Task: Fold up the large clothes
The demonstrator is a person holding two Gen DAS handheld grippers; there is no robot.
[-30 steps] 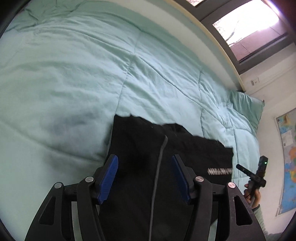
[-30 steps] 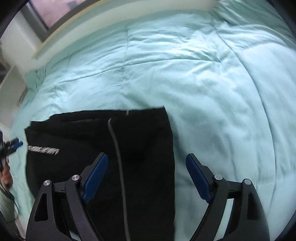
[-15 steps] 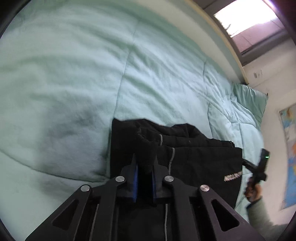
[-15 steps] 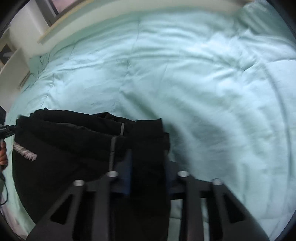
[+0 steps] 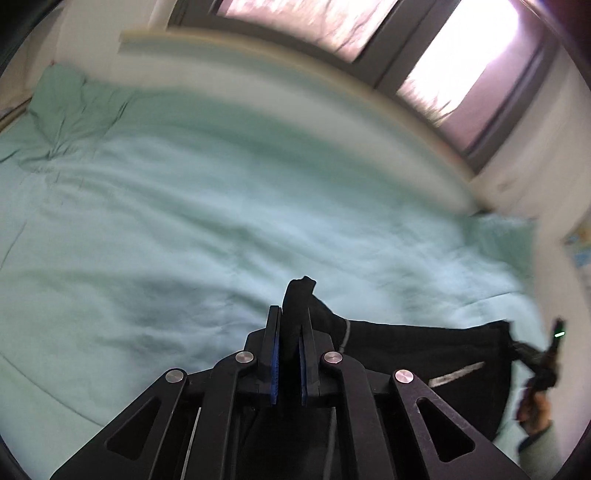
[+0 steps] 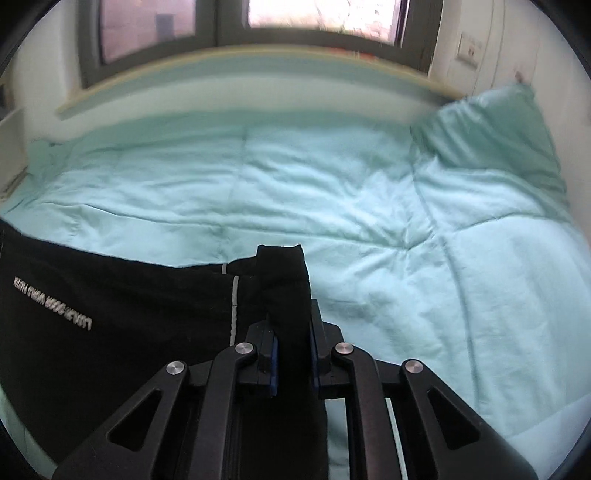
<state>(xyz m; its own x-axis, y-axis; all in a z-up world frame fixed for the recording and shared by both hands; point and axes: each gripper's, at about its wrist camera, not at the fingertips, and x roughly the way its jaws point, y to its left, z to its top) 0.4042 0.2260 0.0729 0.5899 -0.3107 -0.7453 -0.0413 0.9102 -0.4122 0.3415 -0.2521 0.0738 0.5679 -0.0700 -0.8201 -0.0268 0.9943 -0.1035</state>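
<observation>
Left gripper [image 5: 287,354] and right gripper [image 6: 291,360] each have their fingers clamped on a pinched corner of the black garment [image 6: 122,306], which hangs from them over the bed [image 6: 332,206]. To fold well, I'd keep both corners level and taut, then lay the edge down squarely. White lettering [image 6: 51,302] reads mirrored, too blurred to make out.

We recorded in a home bedroom. A wide bed covered by a pale mint-green quilted cotton comforter [image 6: 332,192] filled most of both views, with a matching mint-green pillow [image 6: 491,125] propped at one end. Behind the bed we saw a dark-framed glass window [image 6: 221,26] above a pale ledge, a white wall switch plate [image 6: 469,48], and the edge of a colourful paper wall map [image 5: 578,247].
</observation>
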